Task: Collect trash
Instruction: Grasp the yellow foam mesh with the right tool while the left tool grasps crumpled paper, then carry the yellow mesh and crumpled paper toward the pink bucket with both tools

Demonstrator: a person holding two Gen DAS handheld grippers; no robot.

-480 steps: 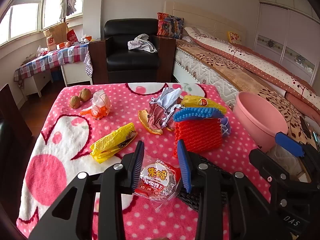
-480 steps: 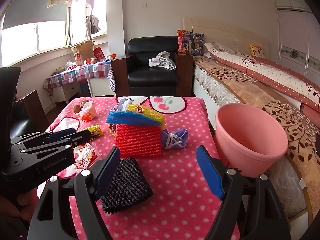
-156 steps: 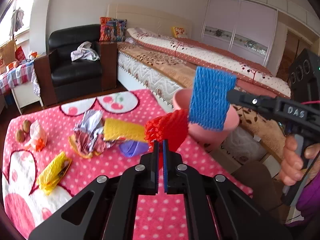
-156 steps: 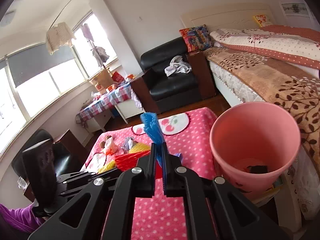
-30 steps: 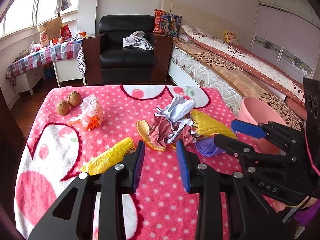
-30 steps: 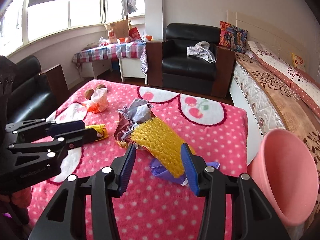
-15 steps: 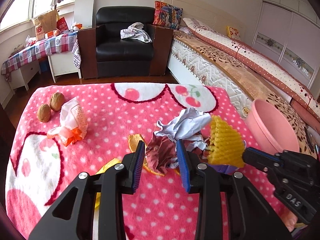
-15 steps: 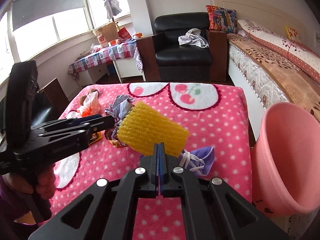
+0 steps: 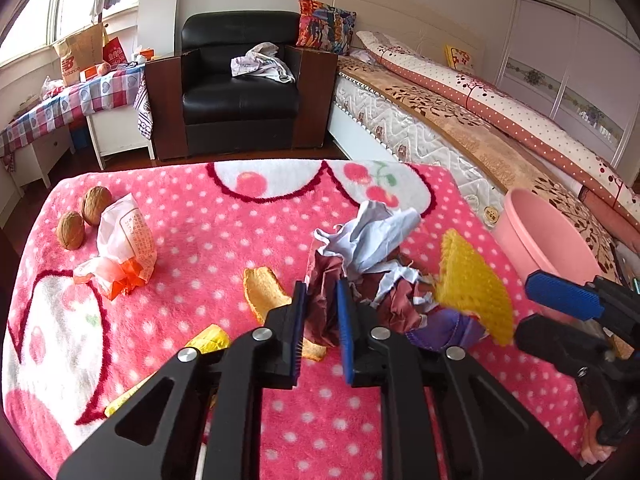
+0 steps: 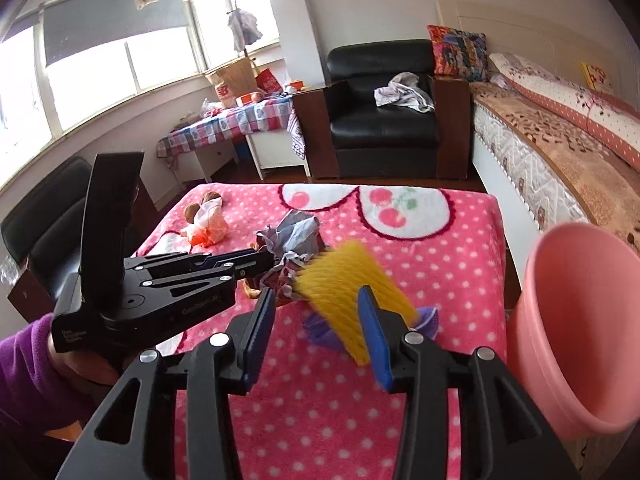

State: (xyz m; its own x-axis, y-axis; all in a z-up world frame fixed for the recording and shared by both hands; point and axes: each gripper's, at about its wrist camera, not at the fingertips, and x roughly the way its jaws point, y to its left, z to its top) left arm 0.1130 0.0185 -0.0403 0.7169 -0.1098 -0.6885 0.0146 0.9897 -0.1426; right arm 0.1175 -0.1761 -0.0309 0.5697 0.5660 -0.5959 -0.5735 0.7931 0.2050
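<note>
The left tongs (image 9: pixel 320 294) have just been closing. Their pads now pinch the maroon edge of the paper wad (image 9: pixel 368 240), which still sits on the bench (image 9: pixel 224 236). The right tongs (image 10: pixel 316 294) have just been opening and stand apart. The yellow net (image 10: pixel 344 276) is between them, blurred and apparently loose rather than gripped. It hangs or drops over a purple scrap (image 9: pixel 444 328) on the bench, well short of the pink bin (image 10: pixel 580 320) at the bench's right edge.

So one pickup looks to be starting on the left, while on the right the net seems to have slipped free before reaching the bin.

Next, the left hand needs to lift the wad clear and check that the whole crumple comes up, since only one edge is caught. Then it must carry the wad across to the bin's mouth. The right needs a fresh, deeper bite on the net before moving to the bin.

Further out, a peel (image 9: pixel 262 292) and a yellow wrapper (image 9: pixel 208 340) lie just beside the left tongs. A white bag (image 9: pixel 124 240) lies at the far left.
</note>
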